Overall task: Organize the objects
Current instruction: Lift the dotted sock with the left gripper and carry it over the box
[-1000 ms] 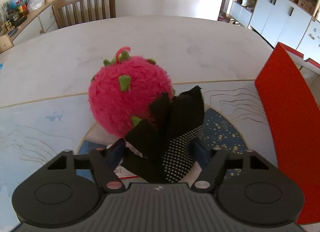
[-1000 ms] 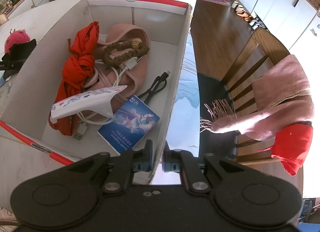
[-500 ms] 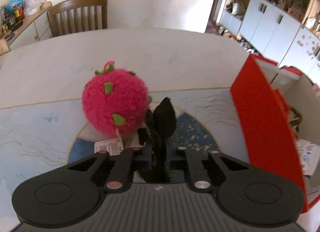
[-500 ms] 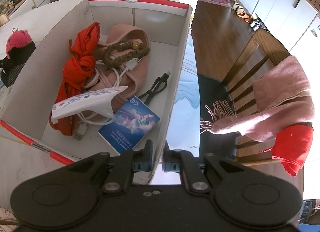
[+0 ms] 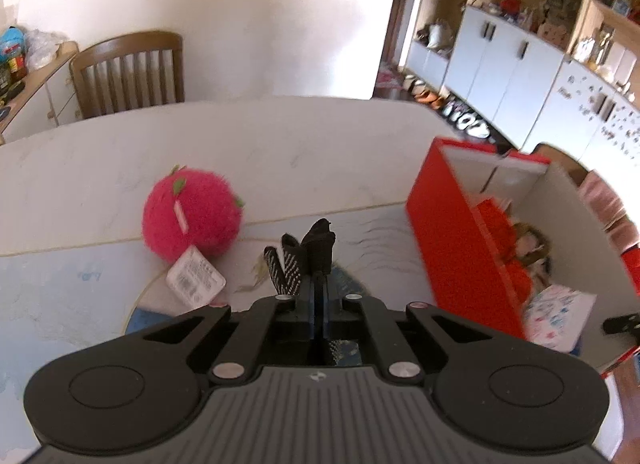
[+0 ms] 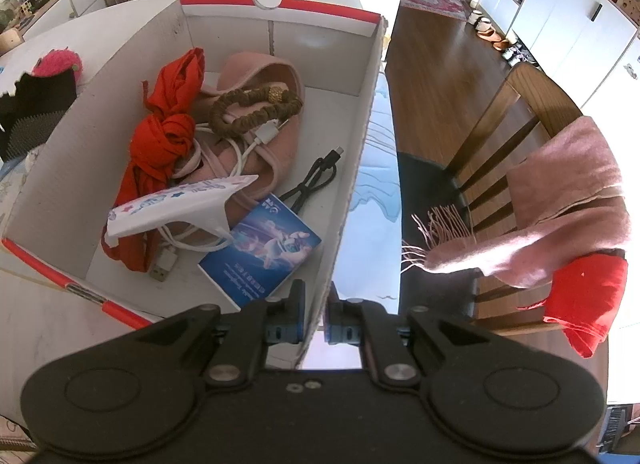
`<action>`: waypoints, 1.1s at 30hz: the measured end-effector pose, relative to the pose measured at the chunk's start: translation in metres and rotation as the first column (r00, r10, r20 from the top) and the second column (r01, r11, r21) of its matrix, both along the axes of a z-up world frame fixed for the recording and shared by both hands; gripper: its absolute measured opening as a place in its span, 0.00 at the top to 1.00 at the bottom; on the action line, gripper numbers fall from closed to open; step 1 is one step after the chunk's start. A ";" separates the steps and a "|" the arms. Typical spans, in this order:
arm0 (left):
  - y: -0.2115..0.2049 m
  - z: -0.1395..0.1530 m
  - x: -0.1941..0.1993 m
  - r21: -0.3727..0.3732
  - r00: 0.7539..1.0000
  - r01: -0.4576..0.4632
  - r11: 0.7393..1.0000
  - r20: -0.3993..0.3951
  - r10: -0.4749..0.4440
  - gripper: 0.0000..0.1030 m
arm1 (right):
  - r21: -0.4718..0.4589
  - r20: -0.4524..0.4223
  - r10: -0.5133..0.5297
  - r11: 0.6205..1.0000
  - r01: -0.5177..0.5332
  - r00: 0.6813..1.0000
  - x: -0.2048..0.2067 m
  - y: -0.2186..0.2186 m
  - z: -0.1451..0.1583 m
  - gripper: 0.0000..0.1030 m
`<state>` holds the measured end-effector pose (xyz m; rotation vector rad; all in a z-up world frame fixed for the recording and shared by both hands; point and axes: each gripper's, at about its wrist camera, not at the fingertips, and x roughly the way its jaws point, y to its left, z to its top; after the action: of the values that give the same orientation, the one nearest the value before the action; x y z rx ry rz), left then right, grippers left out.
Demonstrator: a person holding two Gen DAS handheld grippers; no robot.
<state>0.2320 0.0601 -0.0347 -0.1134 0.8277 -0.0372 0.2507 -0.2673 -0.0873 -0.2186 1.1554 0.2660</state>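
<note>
My left gripper (image 5: pixel 318 288) is shut on a black glove with white grip dots (image 5: pixel 308 254), held up above the table mat. The same glove (image 6: pixel 34 112) shows left of the box in the right wrist view. A pink plush fruit (image 5: pixel 192 216) with a white tag lies on the table to the left, apart from the glove. The red and white cardboard box (image 5: pixel 452 224) stands to the right. My right gripper (image 6: pixel 314 314) is shut on the box's right wall (image 6: pixel 352 168). Inside lie a red cloth (image 6: pixel 164 136), a pink pouch, a bead bracelet (image 6: pixel 252 108), cables and a blue booklet (image 6: pixel 260 252).
A wooden chair (image 5: pixel 128 72) stands behind the table. Another chair (image 6: pixel 520 152), draped with a pink scarf and a red cloth, is right of the box. White cabinets (image 5: pixel 520 76) line the far right wall. A sideboard with clutter is at the far left.
The left jaws closed on the black glove and lifted it off the mat, swinging right so the box came into view. The plush fruit rolled over. The right gripper stayed put.
</note>
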 end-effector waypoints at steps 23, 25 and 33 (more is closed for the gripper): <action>-0.073 0.106 0.007 -0.103 0.946 0.269 0.958 0.215 -0.242 0.98 | -0.003 0.003 0.008 1.000 -0.008 1.000 0.000 0.000 0.000 0.92; -0.085 0.106 0.011 -0.095 0.939 0.295 0.951 0.215 -0.270 0.98 | -0.004 0.004 0.008 1.000 -0.008 1.000 0.000 0.000 0.000 0.92; -0.144 0.099 0.028 -0.063 0.893 0.425 0.903 0.192 -0.407 0.98 | -0.005 0.004 0.008 1.000 -0.008 1.000 0.001 0.000 -0.001 0.92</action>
<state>0.2596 -0.0839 0.0641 -0.0270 0.6614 -0.4914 0.2513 -0.2668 -0.0880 -0.2286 1.1513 0.2699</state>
